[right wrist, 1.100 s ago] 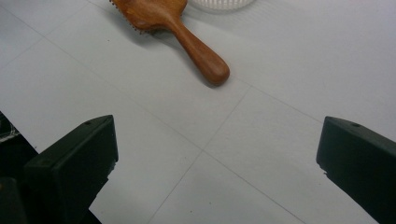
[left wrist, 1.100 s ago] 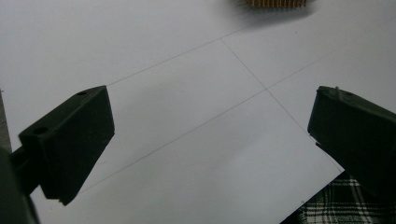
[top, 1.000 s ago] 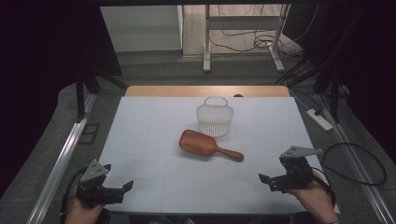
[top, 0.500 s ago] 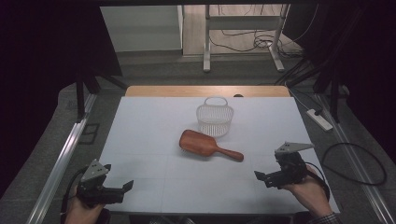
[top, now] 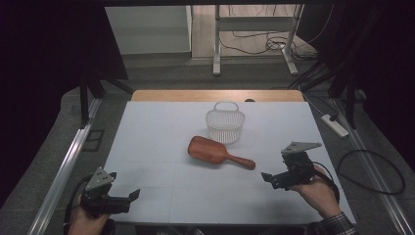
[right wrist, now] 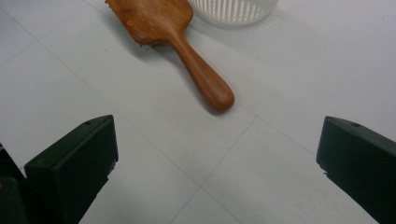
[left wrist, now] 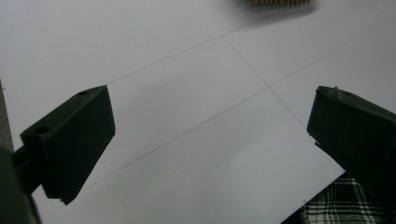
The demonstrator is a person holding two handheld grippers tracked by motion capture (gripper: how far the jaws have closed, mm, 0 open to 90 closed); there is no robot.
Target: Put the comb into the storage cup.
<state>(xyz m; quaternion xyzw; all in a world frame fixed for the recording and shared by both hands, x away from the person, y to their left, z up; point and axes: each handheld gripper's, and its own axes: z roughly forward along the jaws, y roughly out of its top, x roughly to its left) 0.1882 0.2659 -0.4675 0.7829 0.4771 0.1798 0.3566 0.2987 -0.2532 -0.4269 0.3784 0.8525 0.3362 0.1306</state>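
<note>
the right claw (top: 268,177) hovers over the white worktop (top: 147,142) at about 4 o'clock from its middle, jaws spread wide with nothing between them and touching nothing. in the right gripper view the wooden hairbrush (right wrist: 168,37) lies ahead of that claw (right wrist: 217,154), its handle end pointing back toward the gap between the jaws, near but apart from them. in the high view the hairbrush (top: 215,152) rests flat near the worktop's centre, paddle head toward 10 o'clock and handle toward 4 o'clock. a white slatted basket (top: 225,125) with a loop handle stands just beside the brush head at 12 o'clock; whether the two touch cannot be told.

the left claw (top: 132,196) sits at about 7 o'clock, near the worktop's front edge, also wide apart and holding nothing. in the left gripper view its jaws frame bare worktop (left wrist: 196,130), with a sliver of the brush's bristle edge (left wrist: 280,2) at the top and a bit of plaid sleeve (left wrist: 336,205) at 5 o'clock.
</note>
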